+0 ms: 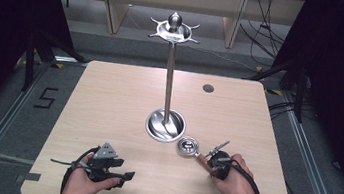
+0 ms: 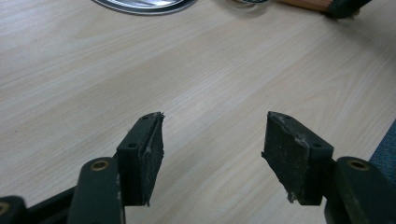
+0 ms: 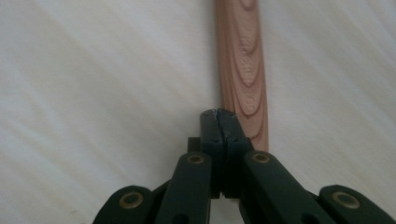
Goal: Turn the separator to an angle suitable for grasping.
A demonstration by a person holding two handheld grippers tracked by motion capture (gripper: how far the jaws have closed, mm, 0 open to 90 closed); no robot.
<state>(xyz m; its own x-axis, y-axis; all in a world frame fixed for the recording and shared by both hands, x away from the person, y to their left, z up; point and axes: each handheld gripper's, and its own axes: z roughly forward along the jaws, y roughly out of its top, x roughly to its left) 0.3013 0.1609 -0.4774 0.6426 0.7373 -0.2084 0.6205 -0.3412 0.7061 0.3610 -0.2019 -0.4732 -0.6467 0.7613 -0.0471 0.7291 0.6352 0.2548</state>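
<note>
Strainer (image 1: 187, 146) flat on table (image 1: 109, 99), bowl just beside stand base (image 1: 165, 125), wooden handle (image 3: 243, 60) toward right gripper (image 1: 215, 159); jaws there pressed together beside handle, nothing pinched; left gripper (image 2: 212, 140) spread, idle; lifting and hanging on stand hooks (image 1: 174, 32) likely all left.

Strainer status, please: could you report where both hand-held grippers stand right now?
Left hand-held gripper open, idle. Right hand-held gripper shut beside strainer handle, not gripping. Stand close behind.
</note>
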